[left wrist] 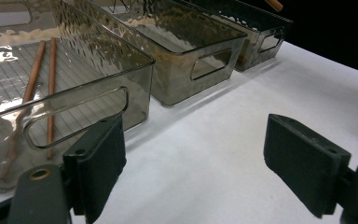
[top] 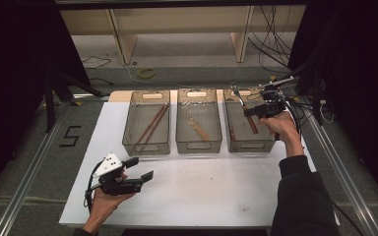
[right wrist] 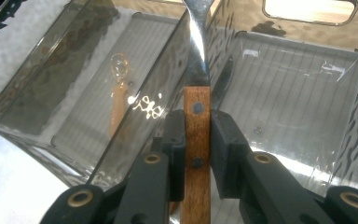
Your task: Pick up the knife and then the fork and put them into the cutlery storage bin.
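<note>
A white table top (top: 202,187) sits in a dark room, with bare floor and loose cables beyond its far edge. Nearest the person, the left gripper (top: 139,168) rests low over the white surface, its jaws wide apart with nothing between them, well short of the bins. Farther on, three clear bins stand side by side: the left bin (top: 146,145) holds two wooden chopsticks (top: 152,124), the middle bin (top: 199,142) a small wooden-handled utensil (top: 197,128), and the right bin (top: 270,137) another wooden-handled piece, partly hidden. Over that right bin the right gripper (top: 248,112) clamps the wooden handle of a metal-bladed utensil (right wrist: 196,116), probably a knife or fork; its tip is cut off from sight. The pads (right wrist: 224,140) press the handle from both sides. The utensil's long axis runs straight ahead from the jaws, along the bin's length, with the bin floor just beneath. I judge that lowering and releasing here would lay it lengthwise inside; the right hand is the nearer one by far.
</note>
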The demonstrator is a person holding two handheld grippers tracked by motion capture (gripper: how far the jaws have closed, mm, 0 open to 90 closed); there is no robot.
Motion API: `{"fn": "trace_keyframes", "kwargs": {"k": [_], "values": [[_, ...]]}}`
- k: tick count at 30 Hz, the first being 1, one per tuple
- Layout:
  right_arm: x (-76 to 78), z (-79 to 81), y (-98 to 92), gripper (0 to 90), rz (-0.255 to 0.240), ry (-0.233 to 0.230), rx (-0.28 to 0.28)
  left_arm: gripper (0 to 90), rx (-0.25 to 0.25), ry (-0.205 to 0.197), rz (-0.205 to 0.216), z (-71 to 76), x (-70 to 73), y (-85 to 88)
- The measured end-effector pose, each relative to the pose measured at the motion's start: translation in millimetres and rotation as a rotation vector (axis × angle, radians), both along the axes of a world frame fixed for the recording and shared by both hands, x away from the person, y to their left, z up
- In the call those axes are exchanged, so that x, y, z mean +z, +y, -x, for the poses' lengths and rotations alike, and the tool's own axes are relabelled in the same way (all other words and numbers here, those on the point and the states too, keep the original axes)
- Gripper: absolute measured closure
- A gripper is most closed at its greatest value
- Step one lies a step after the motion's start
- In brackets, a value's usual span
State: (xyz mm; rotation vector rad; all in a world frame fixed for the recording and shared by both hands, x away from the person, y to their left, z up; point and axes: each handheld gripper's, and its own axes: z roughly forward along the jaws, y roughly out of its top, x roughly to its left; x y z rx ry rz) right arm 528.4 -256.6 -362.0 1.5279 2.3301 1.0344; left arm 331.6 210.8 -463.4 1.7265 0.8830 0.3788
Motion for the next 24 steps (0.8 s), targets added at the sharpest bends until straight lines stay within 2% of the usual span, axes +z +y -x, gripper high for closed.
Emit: {"fn": "trace_keyframes", "kwargs": {"k": [24], "values": [[-16.8, -9.8, 5.7, 77.9, 0.024, 0.022, -0.063, 19.9, -0.001, -0.002, 0.000, 0.3, 0.5, 0.2]]}}
